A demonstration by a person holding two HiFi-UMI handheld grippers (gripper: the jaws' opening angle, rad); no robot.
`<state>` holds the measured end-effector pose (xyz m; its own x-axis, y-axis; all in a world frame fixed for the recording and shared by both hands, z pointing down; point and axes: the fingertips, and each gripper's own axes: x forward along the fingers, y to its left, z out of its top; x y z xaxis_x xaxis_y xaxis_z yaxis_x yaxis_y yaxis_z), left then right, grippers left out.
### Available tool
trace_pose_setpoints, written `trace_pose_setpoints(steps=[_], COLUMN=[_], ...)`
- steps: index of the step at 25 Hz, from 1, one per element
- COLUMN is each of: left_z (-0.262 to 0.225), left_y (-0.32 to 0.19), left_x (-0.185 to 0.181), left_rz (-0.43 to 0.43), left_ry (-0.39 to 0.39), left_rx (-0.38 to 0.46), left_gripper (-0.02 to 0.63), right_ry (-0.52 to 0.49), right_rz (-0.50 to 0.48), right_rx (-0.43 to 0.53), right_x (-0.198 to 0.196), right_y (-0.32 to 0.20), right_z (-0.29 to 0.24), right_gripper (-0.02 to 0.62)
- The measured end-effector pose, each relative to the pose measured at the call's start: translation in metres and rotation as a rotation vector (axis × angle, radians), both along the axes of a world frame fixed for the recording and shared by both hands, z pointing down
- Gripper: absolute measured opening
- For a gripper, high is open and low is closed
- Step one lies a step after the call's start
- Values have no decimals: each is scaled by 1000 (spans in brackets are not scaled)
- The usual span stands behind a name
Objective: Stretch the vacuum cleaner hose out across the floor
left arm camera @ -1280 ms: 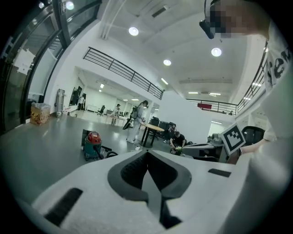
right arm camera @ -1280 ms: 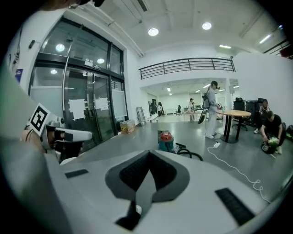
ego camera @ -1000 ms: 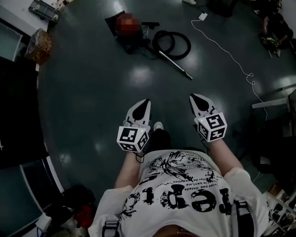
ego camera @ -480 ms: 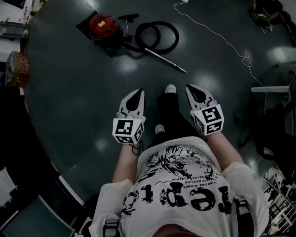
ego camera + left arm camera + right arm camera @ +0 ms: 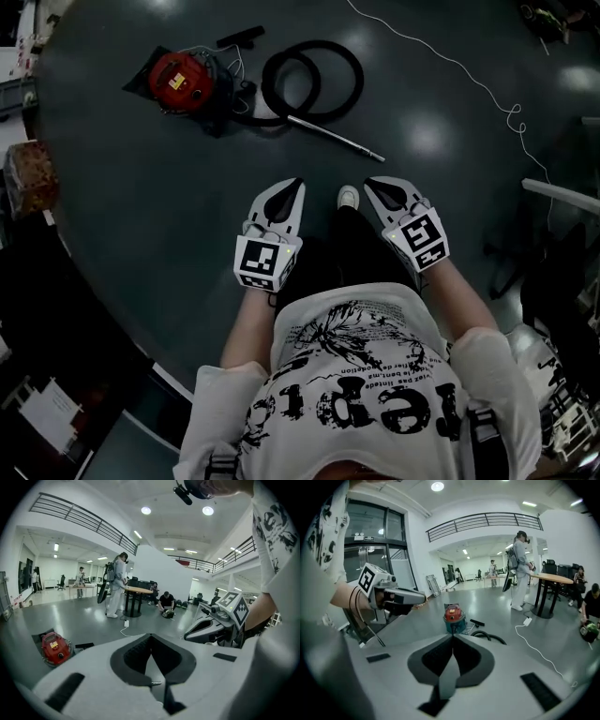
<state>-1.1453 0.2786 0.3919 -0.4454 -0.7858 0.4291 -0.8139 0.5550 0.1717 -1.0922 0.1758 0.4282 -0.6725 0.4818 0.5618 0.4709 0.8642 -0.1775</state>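
A red vacuum cleaner [image 5: 183, 79] stands on the dark floor at the top left of the head view. Its black hose [image 5: 314, 78] lies coiled in a loop to its right, ending in a metal wand [image 5: 333, 139] that points toward me. My left gripper [image 5: 295, 186] and right gripper [image 5: 370, 185] are held side by side in front of my body, both shut and empty, well short of the hose. The right gripper view shows the vacuum cleaner [image 5: 453, 614] and part of the hose [image 5: 487, 635] ahead; the left gripper view shows the vacuum cleaner [image 5: 55, 647] at its left.
A white cable [image 5: 469, 75] runs across the floor at the upper right. A black floor nozzle [image 5: 239, 37] lies beyond the vacuum. Shelving and boxes [image 5: 28, 178] line the left side. People stand and sit near a round table [image 5: 136, 592] far off.
I have stepped closer to the vacuum cleaner, which now sits lower and larger in the head view. Both grippers stayed shut and kept their place in front of me.
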Motion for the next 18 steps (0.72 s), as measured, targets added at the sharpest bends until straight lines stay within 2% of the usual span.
trace_pose_setpoints(steps=[3,8,14,18], left_z=[33,107,206,283], left_y=[-25,-53,-66,-68], left_x=[-45,-101,-133,-147], left_rz=[61,202,375,444], left_ry=[38,70,70,41], left_rx=[-14,-67,-127,-161], left_gripper=[3,3,3,3], right_ry=[50,137,153,155], right_rz=[25,135,211,230], right_rx=[17,59,83,96], right_x=[-36,-72,-104,-121], right_y=[-14,-34,-38,-39], right_z=[33,103,187,265], right_gripper=[3,5,5,5])
